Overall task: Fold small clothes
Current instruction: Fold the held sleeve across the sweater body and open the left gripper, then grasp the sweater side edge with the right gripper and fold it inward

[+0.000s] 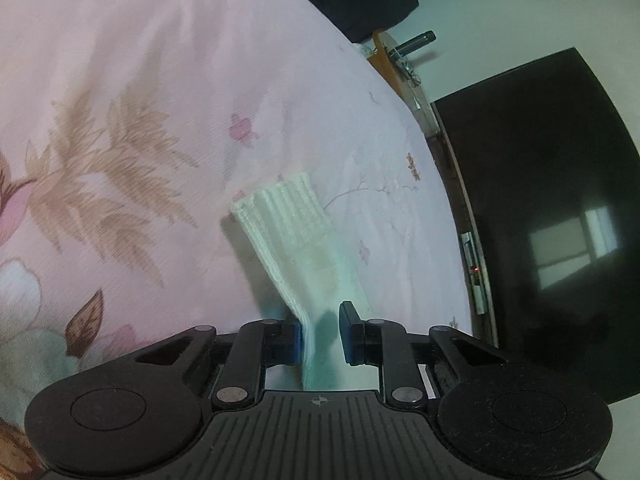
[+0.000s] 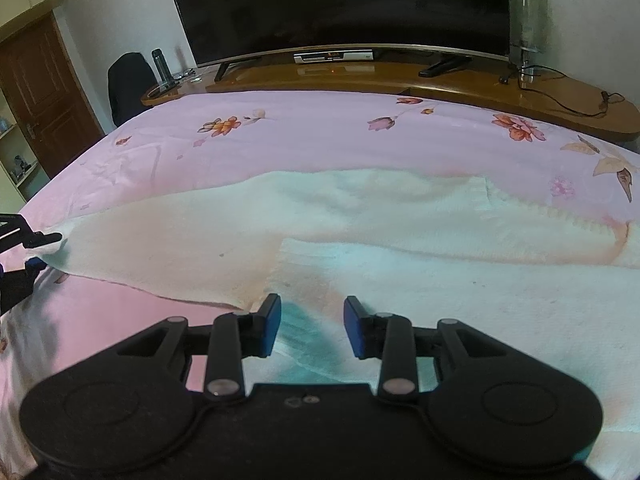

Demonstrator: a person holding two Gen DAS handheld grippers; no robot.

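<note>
A white knit sweater [image 2: 360, 232] lies spread on the pink floral bedspread [image 2: 320, 128]. One sleeve stretches left to my left gripper, seen at the far left edge of the right wrist view [image 2: 40, 244]. In the left wrist view the ribbed cuff [image 1: 284, 216] of that sleeve runs from between the blue pads of my left gripper [image 1: 320, 332]; the jaws stand apart with the fabric against the left pad [image 1: 296, 340]. My right gripper [image 2: 312, 320] is open just above the sweater's folded body, holding nothing.
A wooden TV stand [image 2: 440, 76] with a large dark TV [image 2: 340, 4] stands beyond the bed's far edge. A black chair [image 2: 128, 84] and a bottle [image 2: 159, 65] are at the back left, near a brown door [image 2: 40, 96].
</note>
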